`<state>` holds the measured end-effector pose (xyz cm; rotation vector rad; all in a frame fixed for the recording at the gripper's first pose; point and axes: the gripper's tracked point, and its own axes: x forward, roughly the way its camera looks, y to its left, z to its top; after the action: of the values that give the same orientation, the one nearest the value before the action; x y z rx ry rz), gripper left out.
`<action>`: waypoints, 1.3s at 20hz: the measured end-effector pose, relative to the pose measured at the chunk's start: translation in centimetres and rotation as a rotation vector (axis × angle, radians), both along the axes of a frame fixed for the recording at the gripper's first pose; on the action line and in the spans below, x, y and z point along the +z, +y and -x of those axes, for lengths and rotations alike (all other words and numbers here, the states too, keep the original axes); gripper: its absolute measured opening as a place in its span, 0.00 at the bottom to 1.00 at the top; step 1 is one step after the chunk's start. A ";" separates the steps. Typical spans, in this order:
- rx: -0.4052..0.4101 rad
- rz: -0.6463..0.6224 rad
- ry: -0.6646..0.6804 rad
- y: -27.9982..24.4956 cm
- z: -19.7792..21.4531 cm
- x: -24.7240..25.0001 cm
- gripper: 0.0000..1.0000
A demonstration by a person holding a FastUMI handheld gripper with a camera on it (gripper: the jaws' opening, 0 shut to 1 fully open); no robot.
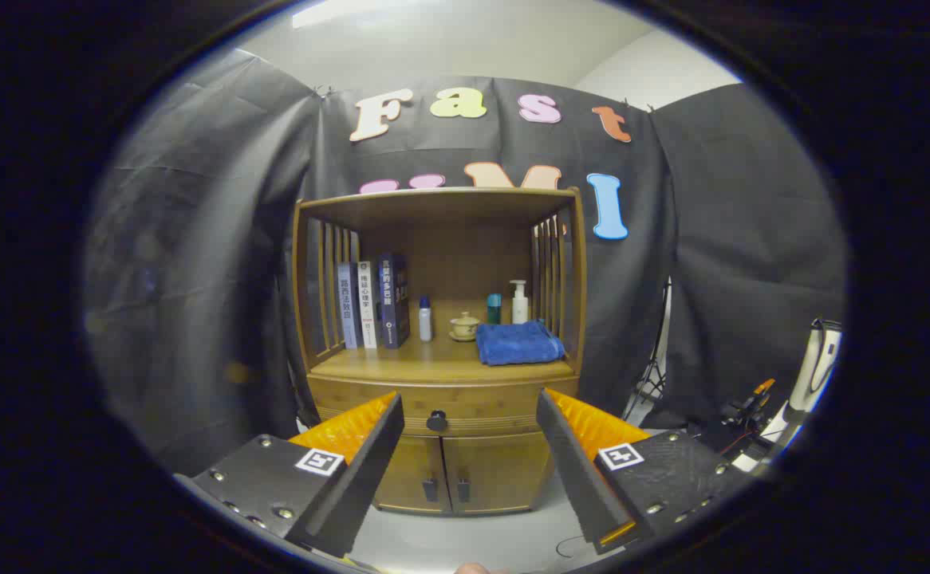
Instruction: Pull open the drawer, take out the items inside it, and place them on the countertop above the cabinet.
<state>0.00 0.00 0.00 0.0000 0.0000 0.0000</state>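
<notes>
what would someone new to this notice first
Most striking is the wooden cabinet straight ahead of the open gripper, its drawer shut, with the dark round knob showing between the fingers and well beyond them. On the countertop above the drawer, a folded blue towel lies at the right, and three upright books stand at the left, with small bottles and a cup between them.

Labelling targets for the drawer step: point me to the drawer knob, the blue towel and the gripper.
drawer knob (436, 420), gripper view, centre of the round knob on the drawer front.
blue towel (518, 343), gripper view, middle of the folded top.
gripper (470, 426), gripper view, midway between its open fingers, nothing held.
</notes>
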 end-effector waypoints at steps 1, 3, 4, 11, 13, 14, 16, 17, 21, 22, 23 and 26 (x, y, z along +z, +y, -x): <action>0.002 -0.001 0.003 0.0 -0.1 -0.2 1.00; -0.002 0.001 0.018 -0.1 -0.3 -0.9 1.00; -0.005 0.003 0.023 -0.2 -0.4 -1.3 1.00; -0.014 0.017 0.012 -0.7 -1.0 -2.0 1.00; -0.014 0.007 0.001 -0.8 -1.0 -1.8 1.00; -0.012 -0.005 -0.004 -0.7 -1.1 -1.9 1.00; -0.013 -0.016 -0.013 -0.7 -1.5 -1.9 1.00; -0.015 -0.017 -0.013 -0.8 -1.8 -2.0 1.00; -0.019 -0.016 -0.008 -0.5 -3.8 -3.3 1.00; -0.019 -0.017 -0.004 -0.4 -4.5 -3.8 1.00; -0.018 -0.018 -0.001 -0.3 -5.4 -4.3 1.00; -0.018 -0.021 0.013 -0.2 -8.7 -6.1 1.00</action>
<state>8.68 -0.16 -6.09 0.0215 0.0128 -0.0183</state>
